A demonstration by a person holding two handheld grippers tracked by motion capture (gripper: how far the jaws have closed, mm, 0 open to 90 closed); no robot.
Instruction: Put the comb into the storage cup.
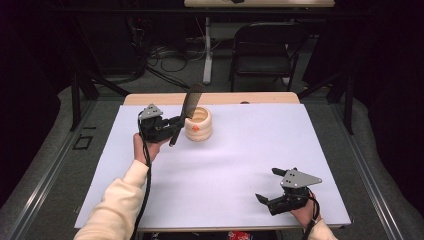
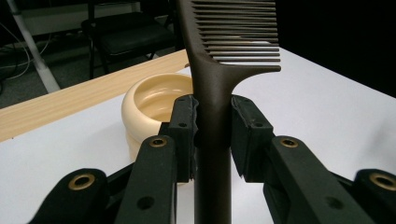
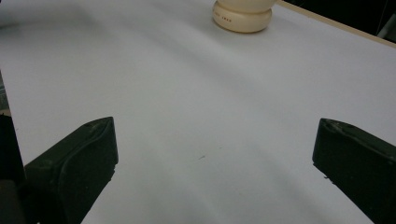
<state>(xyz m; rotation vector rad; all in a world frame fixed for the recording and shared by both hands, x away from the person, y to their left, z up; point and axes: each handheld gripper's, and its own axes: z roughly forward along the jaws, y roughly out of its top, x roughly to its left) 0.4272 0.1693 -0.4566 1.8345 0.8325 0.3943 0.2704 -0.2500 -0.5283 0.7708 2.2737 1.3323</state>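
Standing empty on the counter (image 1: 240, 165), cream bowl (image 1: 199, 123); left hand-held gripper (image 1: 172, 125) clamps the comb (image 1: 189, 109) just beside it; right hand-held gripper (image 1: 267, 186) gapes

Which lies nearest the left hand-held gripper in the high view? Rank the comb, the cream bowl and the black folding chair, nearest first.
From the left hand-held gripper:
1. Comb, clamped in its jaws, tilted up over the bowl.
2. Cream bowl, just to its right on the white table.
3. Black folding chair, beyond the table's far edge.
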